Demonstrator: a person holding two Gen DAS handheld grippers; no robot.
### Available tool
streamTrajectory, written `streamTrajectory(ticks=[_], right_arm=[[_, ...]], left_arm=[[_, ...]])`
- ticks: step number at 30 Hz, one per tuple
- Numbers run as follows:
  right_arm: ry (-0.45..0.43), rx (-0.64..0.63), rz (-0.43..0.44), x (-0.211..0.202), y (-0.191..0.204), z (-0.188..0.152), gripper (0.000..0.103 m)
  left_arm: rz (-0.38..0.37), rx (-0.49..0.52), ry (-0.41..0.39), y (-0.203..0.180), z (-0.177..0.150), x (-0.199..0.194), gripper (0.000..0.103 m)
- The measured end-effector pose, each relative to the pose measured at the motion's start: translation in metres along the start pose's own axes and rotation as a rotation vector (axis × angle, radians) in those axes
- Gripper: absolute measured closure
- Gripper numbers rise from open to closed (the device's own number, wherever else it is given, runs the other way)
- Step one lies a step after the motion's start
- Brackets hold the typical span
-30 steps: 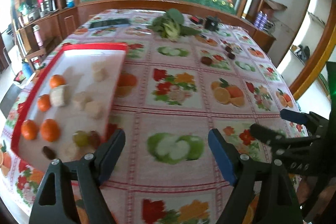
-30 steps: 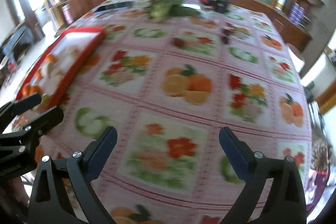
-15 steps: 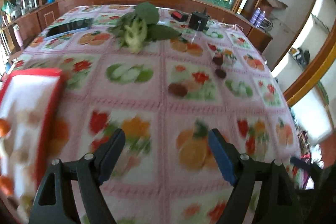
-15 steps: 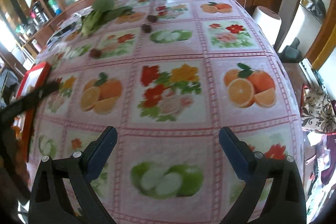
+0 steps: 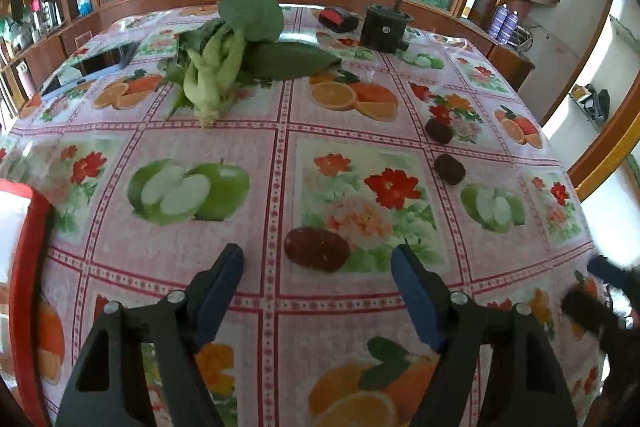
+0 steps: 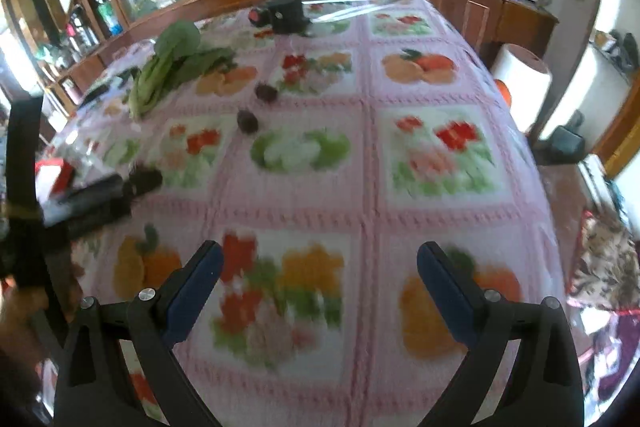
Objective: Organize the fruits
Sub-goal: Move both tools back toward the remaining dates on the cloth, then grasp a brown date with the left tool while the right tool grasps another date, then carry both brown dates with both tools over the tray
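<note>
Left wrist view
Left gripper (image 5: pixel 317 273): jaws wide apart, nothing held.
Nearest dark fruit (image 5: pixel 316 249): on the tablecloth (image 5: pixel 256 147), between the fingertips, touching neither.
Two smaller dark fruits (image 5: pixel 449 169): farther right.
Tray (image 5: pixel 24 267): red rim at left edge.
Leafy greens (image 5: pixel 224 55): far side.

Right wrist view
Right gripper (image 6: pixel 319 277): spread wide, empty, over blurred cloth.
Left gripper: at left edge beside a dark fruit.

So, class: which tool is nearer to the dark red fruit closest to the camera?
Left. The left tool is open with the dark red fruit just ahead between its fingers; the right tool sits far to the fruit's right, over bare tablecloth.
</note>
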State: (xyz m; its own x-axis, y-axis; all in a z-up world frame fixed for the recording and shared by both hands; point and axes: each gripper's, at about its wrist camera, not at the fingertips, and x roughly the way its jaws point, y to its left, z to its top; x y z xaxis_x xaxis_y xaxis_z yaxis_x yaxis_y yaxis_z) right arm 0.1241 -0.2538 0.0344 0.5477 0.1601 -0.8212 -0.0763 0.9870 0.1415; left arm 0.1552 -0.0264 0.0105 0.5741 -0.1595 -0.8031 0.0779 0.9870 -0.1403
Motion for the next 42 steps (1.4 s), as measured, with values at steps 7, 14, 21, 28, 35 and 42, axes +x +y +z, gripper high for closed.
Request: streamTrajectory(ticks=[7, 14, 21, 28, 35, 42], right_arm=[[0.005, -0.035, 0.07, 0.051, 0.025, 0.045, 0.011], [0.039, -0.2, -0.002, 0.086, 0.061, 0.06, 0.053], [0.021, -0.262, -0.027, 0.09, 0.067, 0.062, 0.083], [0.02, -0.211, 0.057, 0.075, 0.062, 0.054, 0.083], [-0.014, -0.184, 0.128, 0.034, 0.058, 0.029, 0.083], [-0.011, -0.217, 0.152, 0.001, 0.071, -0.007, 0.083]], left_arm=[[0.015, 0.022, -0.012, -0.003, 0.0, 0.002, 0.025], [-0.003, 0.054, -0.016, 0.002, 0.002, 0.004, 0.025], [-0.06, 0.054, -0.027, 0.017, 0.008, 0.004, 0.068], [-0.078, 0.041, -0.018, 0.016, 0.003, -0.001, 0.068], [-0.069, 0.04, -0.003, 0.012, -0.022, -0.019, 0.068], [-0.031, 0.008, 0.01, 0.016, -0.06, -0.053, 0.068]])
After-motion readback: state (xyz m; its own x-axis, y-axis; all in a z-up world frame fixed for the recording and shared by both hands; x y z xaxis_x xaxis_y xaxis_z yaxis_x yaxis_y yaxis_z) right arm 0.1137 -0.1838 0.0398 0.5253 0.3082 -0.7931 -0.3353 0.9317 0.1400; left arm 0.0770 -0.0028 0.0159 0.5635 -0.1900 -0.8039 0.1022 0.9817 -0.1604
